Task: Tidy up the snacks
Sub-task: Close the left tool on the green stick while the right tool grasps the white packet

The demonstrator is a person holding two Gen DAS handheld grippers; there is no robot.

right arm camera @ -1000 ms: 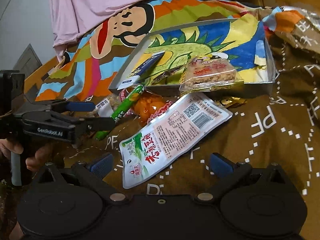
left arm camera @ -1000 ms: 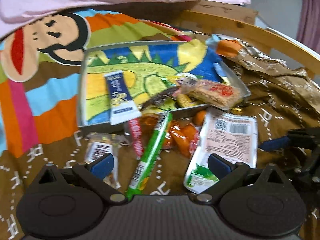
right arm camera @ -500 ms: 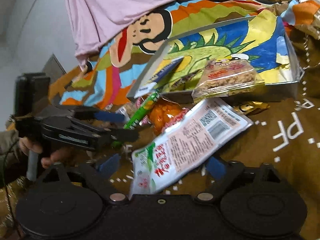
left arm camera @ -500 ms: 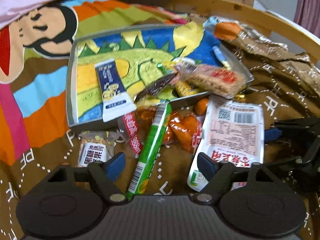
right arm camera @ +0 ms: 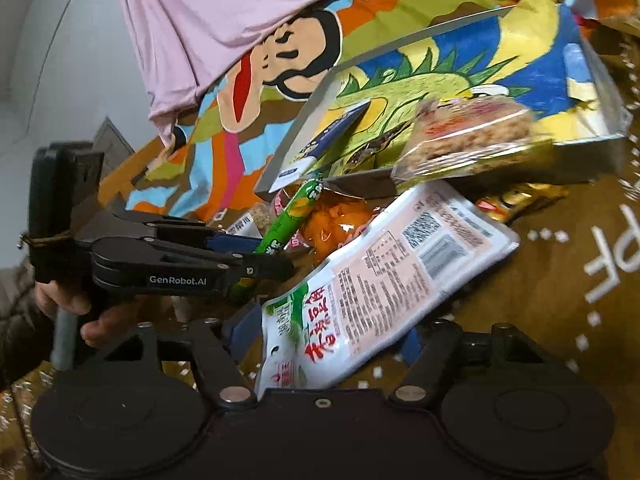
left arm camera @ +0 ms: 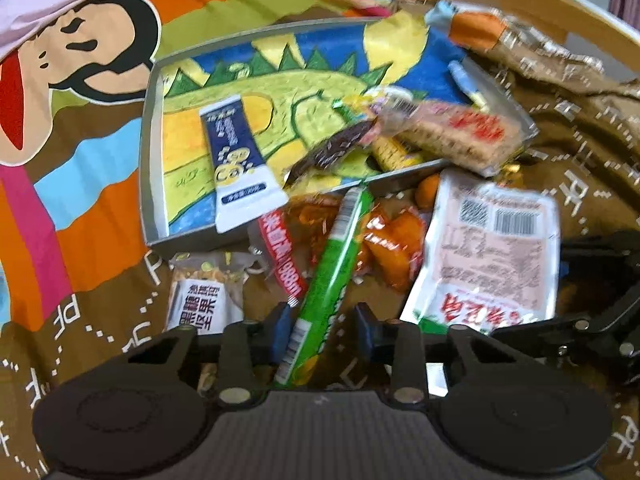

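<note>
A metal tray with a dinosaur picture holds a blue-and-white sachet, a rice-cracker pack and small wrappers. In front lie a green stick snack, an orange snack bag, a white nut pack and a large pink-and-white pouch. My left gripper is closing around the green stick's near end; it also shows in the right wrist view. My right gripper straddles the pouch, its jaws still apart.
Everything lies on a brown and striped cartoon blanket. A pink cloth hangs at the back. A crumpled foil bag lies beyond the tray. A wooden rim curves behind. A small gold wrapper lies by the tray.
Both grippers moved forward onto the snacks. The left jaws narrowed around the green stick. The right jaws narrowed around the pouch's near end.
</note>
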